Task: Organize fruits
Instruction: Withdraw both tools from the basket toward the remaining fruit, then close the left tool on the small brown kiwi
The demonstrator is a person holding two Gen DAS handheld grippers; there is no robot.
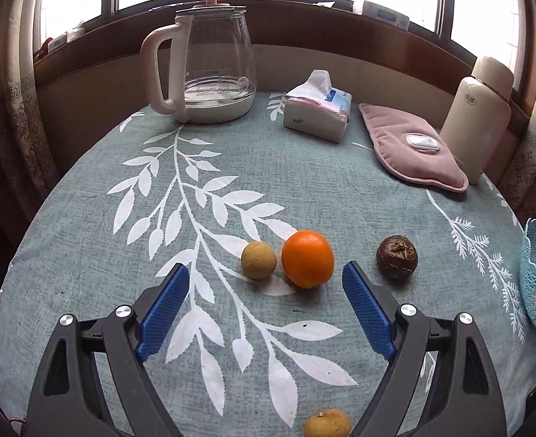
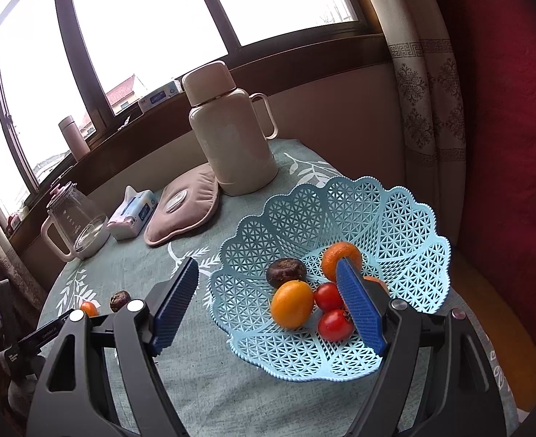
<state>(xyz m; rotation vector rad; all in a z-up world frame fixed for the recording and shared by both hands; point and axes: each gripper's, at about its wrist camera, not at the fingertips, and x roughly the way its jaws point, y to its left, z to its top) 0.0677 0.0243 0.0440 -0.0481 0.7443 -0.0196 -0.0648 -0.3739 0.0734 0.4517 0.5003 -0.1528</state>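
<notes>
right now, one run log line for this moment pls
left hand-held gripper: open, empty, over orange | right hand-held gripper: open, empty, over basket | loose on table: orange, tan fruit, dark fruit

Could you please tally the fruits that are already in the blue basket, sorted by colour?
In the blue basket, as the right wrist view shows it:
Orange or orange-yellow: 3, the last mostly hidden behind the gripper finger
Red: 2
Dark brown: 1
Total: 6
</notes>
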